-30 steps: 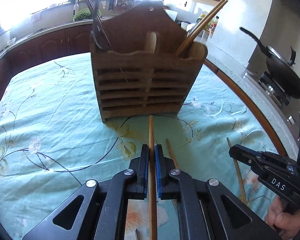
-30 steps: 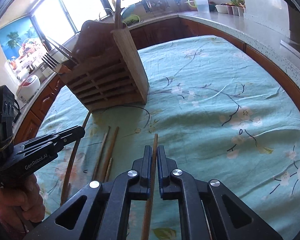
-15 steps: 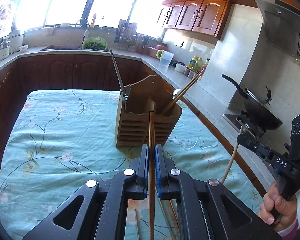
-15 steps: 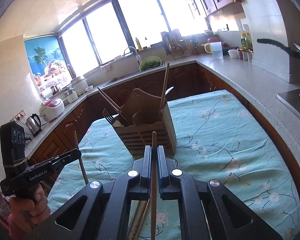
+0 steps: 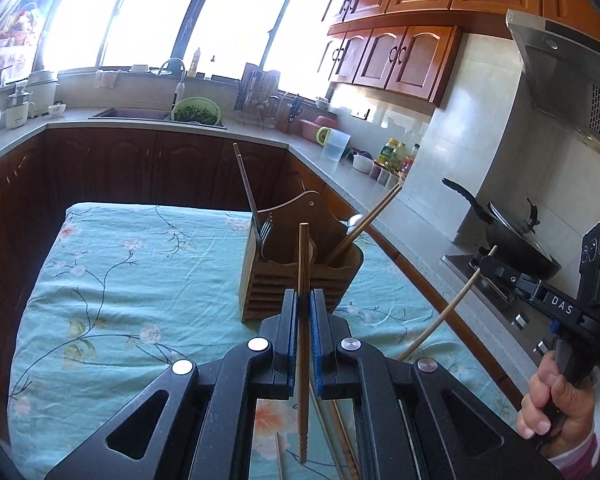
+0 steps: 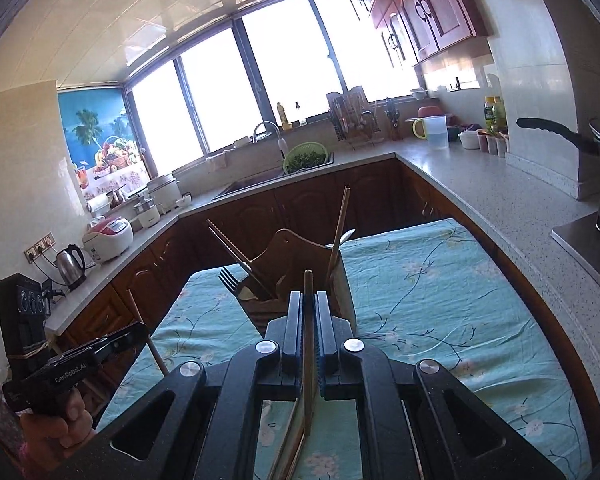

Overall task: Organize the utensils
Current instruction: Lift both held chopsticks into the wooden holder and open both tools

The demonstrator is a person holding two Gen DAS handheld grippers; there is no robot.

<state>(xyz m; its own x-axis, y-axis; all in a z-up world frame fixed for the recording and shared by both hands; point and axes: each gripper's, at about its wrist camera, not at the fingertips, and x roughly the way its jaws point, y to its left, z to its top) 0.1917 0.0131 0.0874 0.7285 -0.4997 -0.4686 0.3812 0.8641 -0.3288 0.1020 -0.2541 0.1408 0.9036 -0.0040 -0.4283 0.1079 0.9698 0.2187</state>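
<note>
Above the slatted wooden utensil holder (image 5: 300, 276), both grippers carry: left gripper (image 5: 304, 340) clamped on a brown wooden chopstick (image 5: 303, 280), right gripper (image 6: 309, 336) pinching a pale chopstick (image 6: 308, 320). Next, likely tip down into a compartment.

Left gripper (image 5: 305, 312) matte black with blue finger pads (image 5: 315, 344), round silver screws, triangular cut-outs, right gripper (image 5: 485, 261) lettered "DAS" in white, bare hand (image 5: 556, 400) on its grip, pinkish cuff, possibly a sleeve.

Table under floral teal cloth (image 5: 140, 280), bearing wooden utensil holder (image 5: 296, 280) and loose chopsticks (image 5: 340, 436).
</note>
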